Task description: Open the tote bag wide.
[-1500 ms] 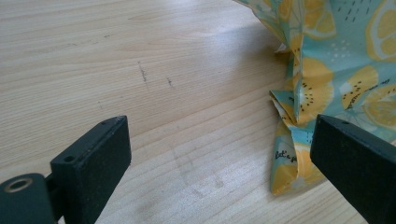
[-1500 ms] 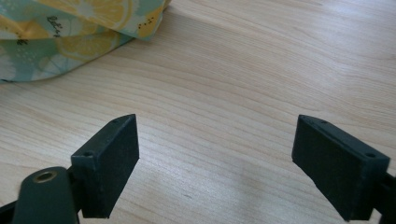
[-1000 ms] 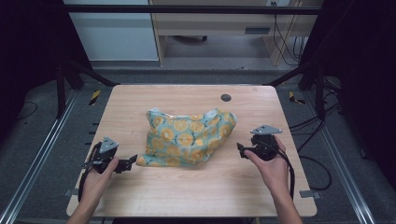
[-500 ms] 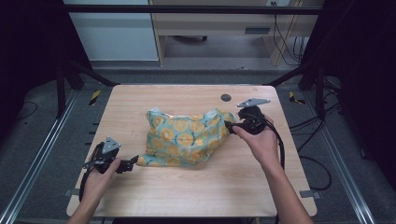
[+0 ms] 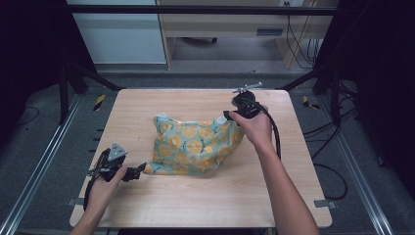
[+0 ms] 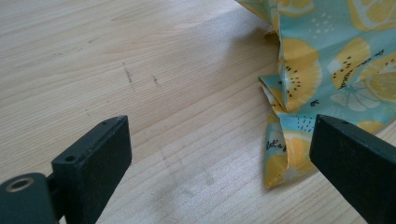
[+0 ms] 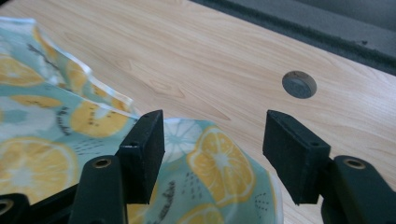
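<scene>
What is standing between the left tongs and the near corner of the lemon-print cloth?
Nothing visible. The open left tongs face the lemon-print cloth, whose folded corner lies beside one jaw, with bare wooden table between the jaws.

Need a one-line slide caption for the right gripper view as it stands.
Open right gripper poised over a corner of the lemon-print cloth on the wooden table.

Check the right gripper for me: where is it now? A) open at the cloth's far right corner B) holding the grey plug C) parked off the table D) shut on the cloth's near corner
A: the right gripper has its fingers spread over the far right corner of the fruit-print cloth.
</scene>
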A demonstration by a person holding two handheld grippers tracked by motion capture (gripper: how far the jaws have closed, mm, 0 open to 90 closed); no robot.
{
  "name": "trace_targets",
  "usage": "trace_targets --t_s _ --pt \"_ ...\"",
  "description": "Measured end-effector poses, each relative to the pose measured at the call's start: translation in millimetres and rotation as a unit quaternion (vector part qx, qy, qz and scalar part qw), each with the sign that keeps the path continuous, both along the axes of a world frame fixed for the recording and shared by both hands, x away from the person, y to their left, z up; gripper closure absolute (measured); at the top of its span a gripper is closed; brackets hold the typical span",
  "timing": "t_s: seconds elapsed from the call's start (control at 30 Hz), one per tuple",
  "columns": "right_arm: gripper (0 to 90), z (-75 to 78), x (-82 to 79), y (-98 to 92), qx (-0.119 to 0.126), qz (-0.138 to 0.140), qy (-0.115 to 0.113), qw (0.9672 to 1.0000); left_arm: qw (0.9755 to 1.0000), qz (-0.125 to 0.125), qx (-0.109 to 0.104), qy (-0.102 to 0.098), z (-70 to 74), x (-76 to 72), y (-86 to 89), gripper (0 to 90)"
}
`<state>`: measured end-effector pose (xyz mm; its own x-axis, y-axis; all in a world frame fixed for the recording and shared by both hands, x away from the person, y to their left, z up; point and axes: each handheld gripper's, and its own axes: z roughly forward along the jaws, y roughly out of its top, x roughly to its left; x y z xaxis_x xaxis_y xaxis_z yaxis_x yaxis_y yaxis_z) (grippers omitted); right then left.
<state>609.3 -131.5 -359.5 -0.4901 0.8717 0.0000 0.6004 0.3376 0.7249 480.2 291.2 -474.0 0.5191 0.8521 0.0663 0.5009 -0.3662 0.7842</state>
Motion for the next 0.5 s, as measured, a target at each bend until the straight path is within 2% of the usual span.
trace_targets --t_s 0.13,0.17,0.27,0.33,0.37,0.4,0.43,0.47,0.5 --pt "39.7 -6.5 7.8 1.3 -0.003 -0.005 0.016 0.9999 1.0 -0.002 0.002 0.001 -0.1 1.0 -0.3 5.3" --pt "40.0 -9.2 11.5 2.1 0.003 -0.004 0.029 0.9996 1.0 -0.002 0.003 0.001 -0.8 1.7 -1.0 5.3" --pt "40.9 -11.2 13.2 3.2 -0.003 -0.007 0.032 0.9995 1.0 -0.004 0.005 0.004 -0.8 1.8 -1.3 5.3" --pt "43.9 -14.7 14.4 3.8 -0.006 -0.008 0.041 0.9991 1.0 -0.004 0.006 0.002 -0.6 1.5 -1.6 5.3" --pt "48.4 -18.3 14.6 3.9 -0.003 -0.003 0.052 0.9987 1.0 -0.004 0.006 0.001 -0.4 1.3 -1.6 5.3" --pt "48.4 -18.3 14.6 3.9 -0.003 -0.003 0.052 0.9987 1.0 -0.004 0.006 0.001 -0.4 1.3 -1.6 5.3" --pt "53.0 -19.6 14.1 4.2 -0.002 -0.002 0.056 0.9984 1.0 -0.004 0.006 0.001 -0.2 1.1 -1.5 5.3" --pt "62.4 -21.0 13.3 4.2 -0.003 0.002 0.057 0.9984 1.0 -0.004 0.006 0.001 -0.1 1.0 -1.4 5.3" --pt "76.1 -22.1 9.5 6.1 -0.011 0.02 0.057 0.9981 1.0 -0.003 0.004 -0.001 -0.1 1.0 -1.2 5.4"
